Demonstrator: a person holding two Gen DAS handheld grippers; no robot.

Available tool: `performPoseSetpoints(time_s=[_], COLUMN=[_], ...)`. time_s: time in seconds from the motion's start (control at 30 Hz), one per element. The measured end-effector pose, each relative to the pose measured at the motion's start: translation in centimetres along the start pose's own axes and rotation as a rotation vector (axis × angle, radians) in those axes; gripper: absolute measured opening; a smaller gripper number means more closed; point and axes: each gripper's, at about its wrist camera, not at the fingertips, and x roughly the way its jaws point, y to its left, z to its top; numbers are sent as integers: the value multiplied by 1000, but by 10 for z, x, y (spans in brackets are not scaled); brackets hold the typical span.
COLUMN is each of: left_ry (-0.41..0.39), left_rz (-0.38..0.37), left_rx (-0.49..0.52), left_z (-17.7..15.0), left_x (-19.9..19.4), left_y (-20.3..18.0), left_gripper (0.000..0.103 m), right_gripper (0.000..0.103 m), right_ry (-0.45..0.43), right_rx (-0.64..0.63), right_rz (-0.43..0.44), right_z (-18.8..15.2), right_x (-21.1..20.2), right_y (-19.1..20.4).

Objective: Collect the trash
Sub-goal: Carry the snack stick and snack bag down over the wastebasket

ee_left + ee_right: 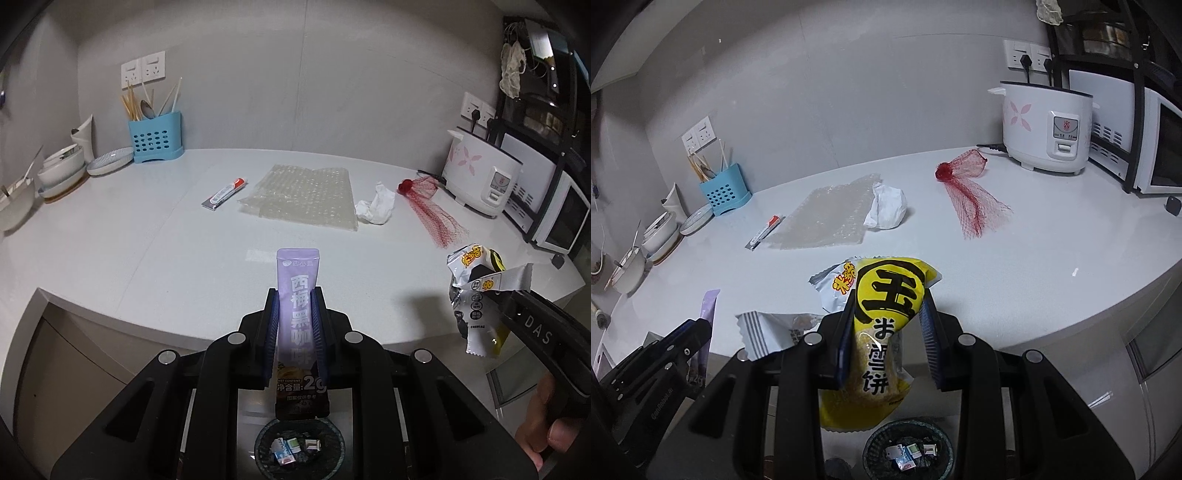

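Observation:
My left gripper [294,295] is shut on a purple coffee sachet [298,291], held upright over a dark mesh trash bin [334,441] on the floor. My right gripper [888,304] stands apart around a yellow rice-cracker wrapper [882,295]; a silver wrapper [768,330] hangs at its left. The bin [875,441] shows below it with small scraps inside. On the white counter [129,236] lie a small tube [224,192], a bubble-wrap sheet [306,195], a crumpled white tissue [376,205] and a red mesh net [432,206].
A blue utensil holder [155,137] and stacked bowls [61,168] stand at the back left. A rice cooker [480,177] and a white oven [554,206] stand at the right. The counter's front edge runs just ahead of both grippers.

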Motion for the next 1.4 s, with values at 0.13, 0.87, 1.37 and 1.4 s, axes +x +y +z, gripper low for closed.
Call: performPoseSetpoints(time_s=[0.13,0.87,1.37,1.4], left_ry=[-30,-61,30,37], left_rz=[-14,-59,-82,-83], left_rx=[3,-8,-30,-33], left_z=[-17,-127,-208,-213], left_x=[-24,-58,5,12], left_y=[-2,16,30,30], left_gripper=[17,17,17,17], right_gripper=[31,30,30,30], right_ry=[-25,-75,23,34], right_rx=[-19,-128,-121,-121], right_rz=[10,37,52,50], right_z=[-17,-133,-214,-220], right_x=[-18,-49,9,15], right_y=[4,13,1,-1])
